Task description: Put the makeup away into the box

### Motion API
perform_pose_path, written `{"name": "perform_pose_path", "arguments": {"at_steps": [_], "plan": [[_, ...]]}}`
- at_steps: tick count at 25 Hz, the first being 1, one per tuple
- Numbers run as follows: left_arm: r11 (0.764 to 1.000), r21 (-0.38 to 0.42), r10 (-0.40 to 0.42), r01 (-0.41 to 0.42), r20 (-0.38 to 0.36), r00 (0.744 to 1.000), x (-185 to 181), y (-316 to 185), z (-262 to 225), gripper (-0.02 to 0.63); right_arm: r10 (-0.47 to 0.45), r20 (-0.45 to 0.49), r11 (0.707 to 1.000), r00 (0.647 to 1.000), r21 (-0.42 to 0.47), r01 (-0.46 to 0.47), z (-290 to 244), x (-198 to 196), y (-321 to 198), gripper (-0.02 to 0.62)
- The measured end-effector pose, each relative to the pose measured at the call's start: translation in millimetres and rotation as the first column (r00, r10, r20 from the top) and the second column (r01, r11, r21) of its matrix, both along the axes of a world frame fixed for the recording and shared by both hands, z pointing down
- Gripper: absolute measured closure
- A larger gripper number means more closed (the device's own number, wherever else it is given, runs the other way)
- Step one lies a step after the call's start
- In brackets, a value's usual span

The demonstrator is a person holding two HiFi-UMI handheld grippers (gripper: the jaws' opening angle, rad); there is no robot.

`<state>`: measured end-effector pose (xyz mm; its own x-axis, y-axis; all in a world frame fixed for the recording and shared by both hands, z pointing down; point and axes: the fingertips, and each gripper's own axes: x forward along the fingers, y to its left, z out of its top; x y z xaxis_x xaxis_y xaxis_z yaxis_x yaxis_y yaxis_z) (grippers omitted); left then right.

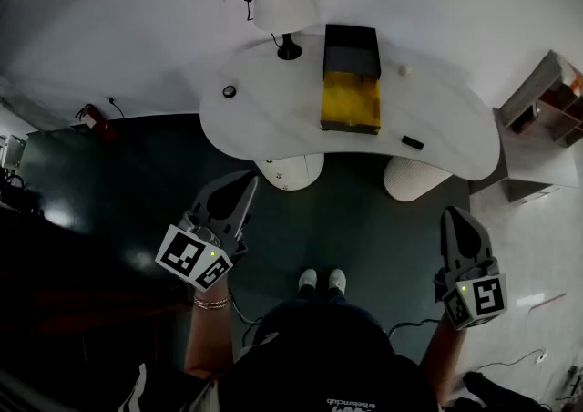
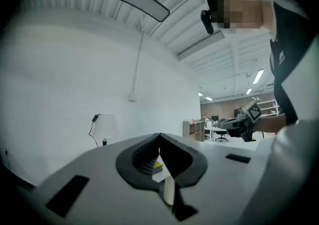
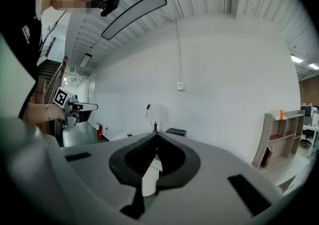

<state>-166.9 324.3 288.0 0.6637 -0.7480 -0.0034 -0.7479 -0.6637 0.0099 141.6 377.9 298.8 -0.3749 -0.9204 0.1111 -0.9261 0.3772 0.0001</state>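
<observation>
At 12 o'clock I see the white table [image 1: 273, 118] with the open box [image 1: 350, 100] at its middle. A lamp [image 1: 282, 5] stands at the box's 10 o'clock. A small round dark piece [image 1: 229, 91] lies at its 9 and a flat black piece [image 1: 413, 142] at its 4. A shelf unit [image 1: 537, 118] stands at my 2 o'clock. I hold my left gripper [image 1: 248, 184] and right gripper [image 1: 453, 214] roughly level, well short of the table, both clenched on nothing.

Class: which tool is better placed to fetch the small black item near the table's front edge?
Right, probably: the black item lies right of the box, nearer the right tool; the left tool would cross over. Both are shut, short of the table.
</observation>
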Motion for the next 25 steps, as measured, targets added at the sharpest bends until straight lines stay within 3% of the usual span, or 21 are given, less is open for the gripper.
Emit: {"name": "perform_pose_path", "arguments": {"at_steps": [10,20,25], "plan": [[1.0,-0.011,0.01,-0.009,0.006,1.0,-0.5,6.3,2.9,0.588,-0.008,-0.017,1.0,1.0,-0.017,0.007,3.4,-3.9,4.0,0.578],[1.0,-0.019,0.014,-0.014,0.011,1.0,1.6,11.1,5.9,0.589,-0.043,0.047,0.998,0.998,-0.034,0.045,6.4,-10.1,7.2,0.577],[1.0,-0.024,0.018,-0.018,0.014,1.0,7.8,10.4,6.9,0.588,-0.053,-0.03,0.997,0.998,-0.063,0.051,20.9,-2.6,9.5,0.577]]}}
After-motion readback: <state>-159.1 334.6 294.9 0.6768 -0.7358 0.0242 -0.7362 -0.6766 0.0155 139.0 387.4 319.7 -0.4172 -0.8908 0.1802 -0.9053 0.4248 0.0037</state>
